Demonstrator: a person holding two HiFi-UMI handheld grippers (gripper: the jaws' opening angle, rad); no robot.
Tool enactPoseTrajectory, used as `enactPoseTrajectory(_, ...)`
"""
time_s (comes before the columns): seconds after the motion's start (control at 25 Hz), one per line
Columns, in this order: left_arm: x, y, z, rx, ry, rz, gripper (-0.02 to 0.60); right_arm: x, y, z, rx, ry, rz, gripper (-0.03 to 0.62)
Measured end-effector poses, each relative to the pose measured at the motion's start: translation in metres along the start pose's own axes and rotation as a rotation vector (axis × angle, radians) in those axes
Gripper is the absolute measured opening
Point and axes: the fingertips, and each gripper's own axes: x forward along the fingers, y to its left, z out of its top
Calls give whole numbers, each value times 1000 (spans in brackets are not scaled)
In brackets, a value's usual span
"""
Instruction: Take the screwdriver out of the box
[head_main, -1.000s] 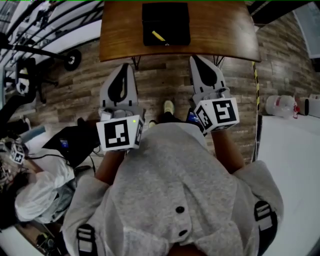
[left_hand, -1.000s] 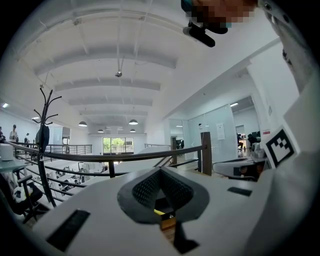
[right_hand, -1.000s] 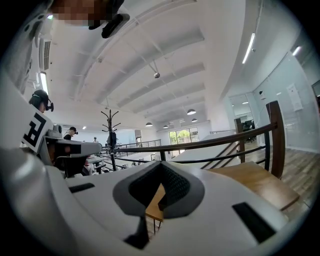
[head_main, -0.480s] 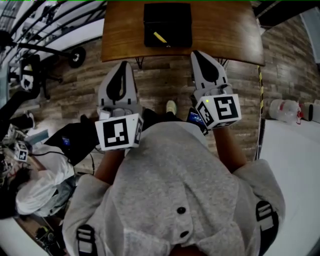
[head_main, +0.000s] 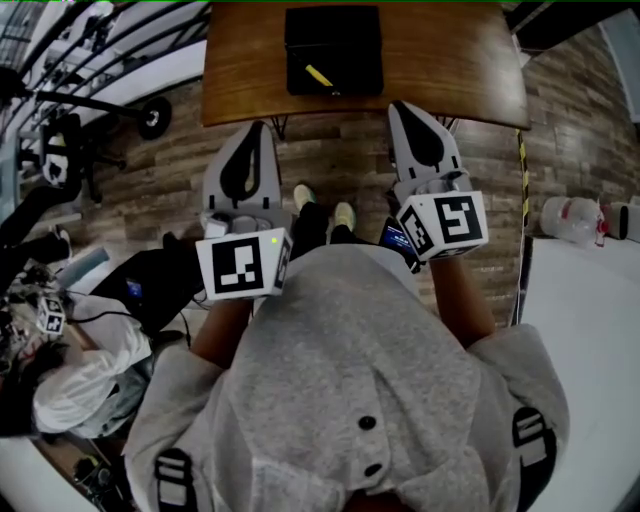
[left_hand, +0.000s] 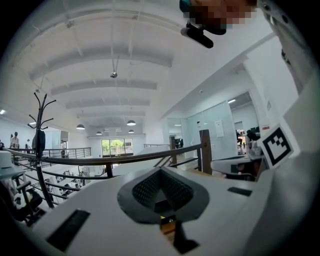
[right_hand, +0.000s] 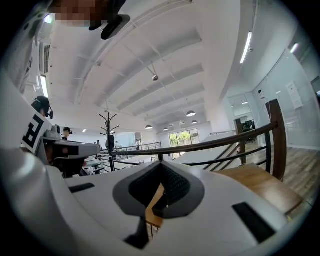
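At centre-left of the head view, the left gripper (head_main: 251, 130) hangs over the plank floor (head_main: 150, 190). Its jaws are pressed together with nothing between them. In the upper middle, a black box (head_main: 333, 30) sits on the wooden table (head_main: 450, 60). The yellow screwdriver (head_main: 318, 74) lies slantwise inside the box, toward its lower left. At centre-right, the tip of the right gripper (head_main: 400, 108) overlaps the table's near edge in the frame. Its jaws are likewise closed and empty, and it is clear of the box.
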Motion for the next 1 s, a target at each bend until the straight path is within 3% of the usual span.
enactPoseTrajectory(0.52, 7, 29, -3, -42, -19, 5, 11, 22, 16, -5, -6, 13, -9, 14)
enactPoseTrajectory(1.0, 71, 79, -4, -73, -18, -29, 11, 102, 14, 4, -48, 61, -26, 14)
